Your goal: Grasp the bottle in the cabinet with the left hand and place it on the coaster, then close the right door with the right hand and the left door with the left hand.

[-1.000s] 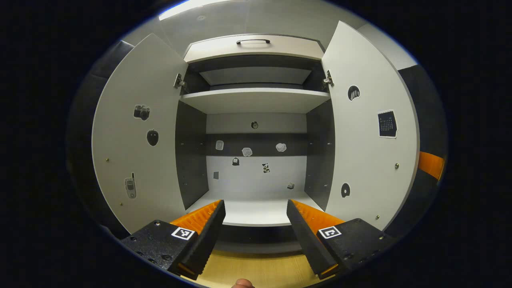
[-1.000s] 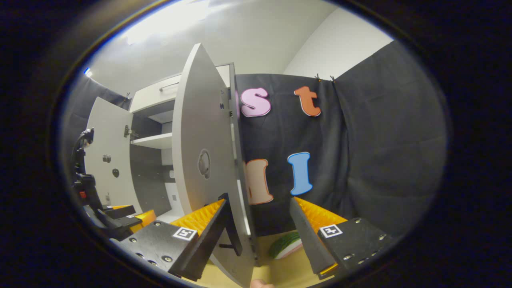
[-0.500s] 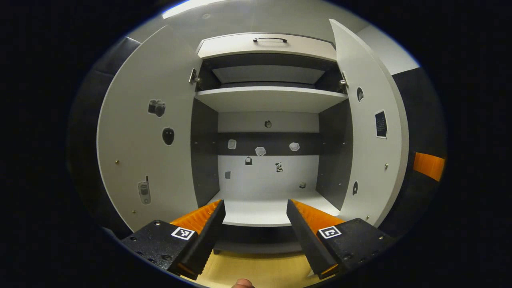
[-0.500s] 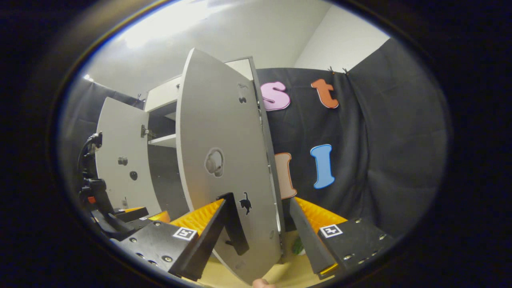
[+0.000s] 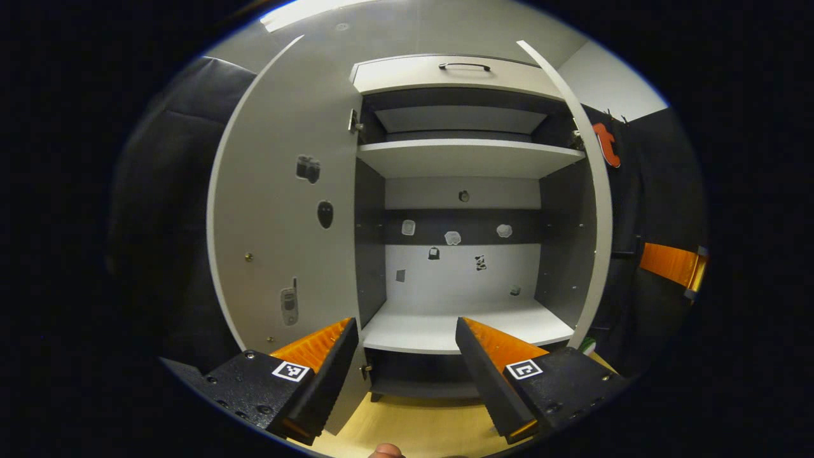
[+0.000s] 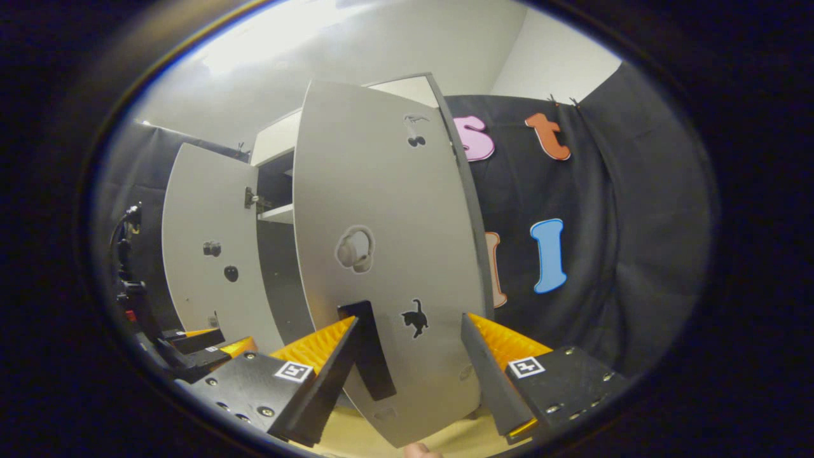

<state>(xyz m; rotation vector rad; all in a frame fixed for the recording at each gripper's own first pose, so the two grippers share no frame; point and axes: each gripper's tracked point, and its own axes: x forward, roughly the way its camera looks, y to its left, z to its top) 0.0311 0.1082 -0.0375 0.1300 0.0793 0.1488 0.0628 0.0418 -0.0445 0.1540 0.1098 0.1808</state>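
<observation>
Right claw (image 6: 407, 356) gapes wide at the half-swung right door (image 6: 388, 254) — cabinet (image 5: 464, 254) holds no bottle; left door (image 5: 286, 210) awaits the wide left claw (image 5: 407, 356).

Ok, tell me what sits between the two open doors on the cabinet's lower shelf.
In the left gripper view, the lower shelf between the left door and the right door is bare; small stickers dot the back panel.
</observation>
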